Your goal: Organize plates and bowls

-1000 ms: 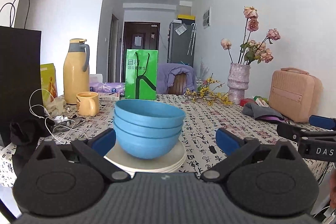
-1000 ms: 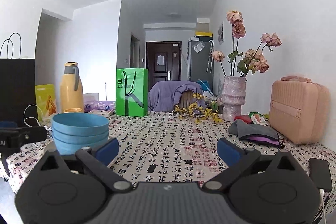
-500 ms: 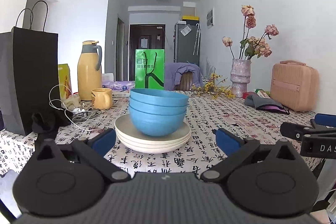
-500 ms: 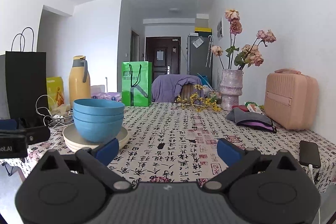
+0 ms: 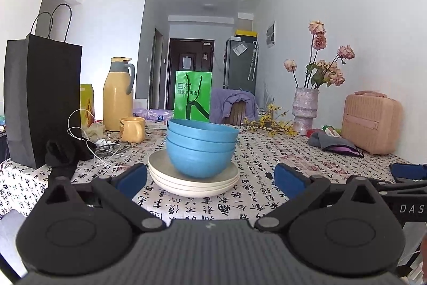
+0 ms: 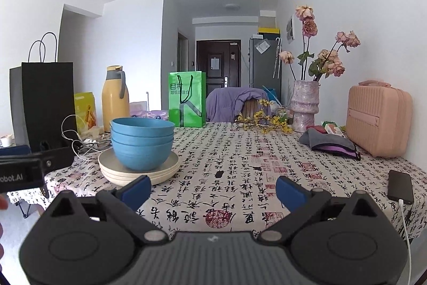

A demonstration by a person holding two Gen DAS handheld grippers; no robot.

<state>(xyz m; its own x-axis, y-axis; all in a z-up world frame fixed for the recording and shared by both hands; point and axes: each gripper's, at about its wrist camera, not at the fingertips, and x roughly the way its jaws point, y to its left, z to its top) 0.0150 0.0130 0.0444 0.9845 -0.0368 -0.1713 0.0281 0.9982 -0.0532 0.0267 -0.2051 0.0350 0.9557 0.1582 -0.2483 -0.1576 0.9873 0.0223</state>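
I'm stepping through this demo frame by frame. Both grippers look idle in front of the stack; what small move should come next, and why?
Probably ease the left gripper forward toward the blue bowls. It is open, empty and faces them nested on the cream plates; the right gripper is open too, but the stack sits off to its left.

Bright, sharp, fisheye-warped edges

Ahead of us our right claw spread wide and empty, three blue bowls nested on cream plates on the worktop to its left, our left claw just beside them, phone at right edge.
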